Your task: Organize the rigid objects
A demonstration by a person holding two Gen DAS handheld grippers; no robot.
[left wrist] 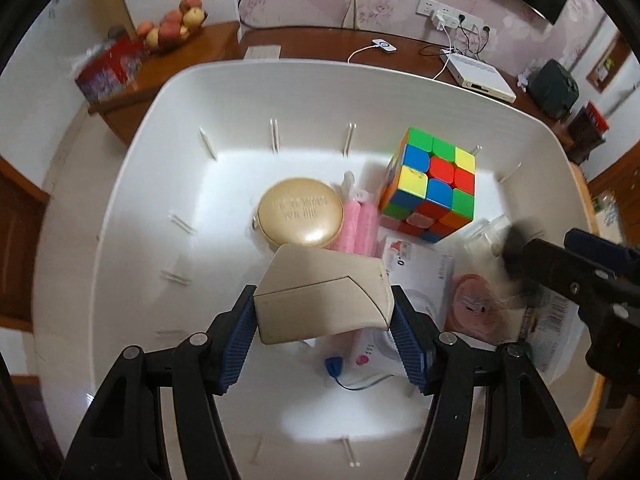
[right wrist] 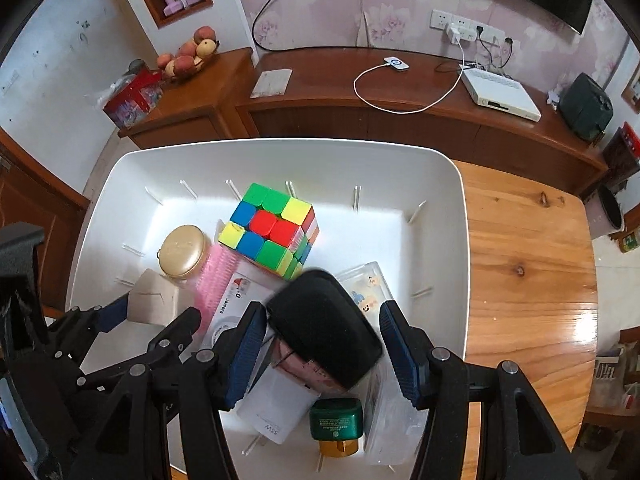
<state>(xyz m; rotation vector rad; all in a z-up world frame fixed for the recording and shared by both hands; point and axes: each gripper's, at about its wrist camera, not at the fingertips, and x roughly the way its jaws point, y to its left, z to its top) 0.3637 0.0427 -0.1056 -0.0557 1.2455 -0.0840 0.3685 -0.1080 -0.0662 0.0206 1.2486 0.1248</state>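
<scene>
White bin [right wrist: 448, 240] on our wooden worktop [right wrist: 528, 264]; sideboard [right wrist: 400, 116] behind. Left tool [left wrist: 324, 320] grips beige box [left wrist: 320, 300]; right tool [right wrist: 324, 344] straddles black case [right wrist: 324, 324], contact unclear. Right view alone shows green bottle [right wrist: 336, 420].

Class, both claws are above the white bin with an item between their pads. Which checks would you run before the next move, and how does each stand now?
1. Beige box pinched in left claw: ok.
2. Black case gripped by right claw: cannot tell, blurred.
3. Both items over the white bin: ok.
4. Bare floor beside the gold tin for the box: ok.
5. Bare floor under the black case: not ok, packets piled there.
6. Claws apart from each other: ok.
</scene>
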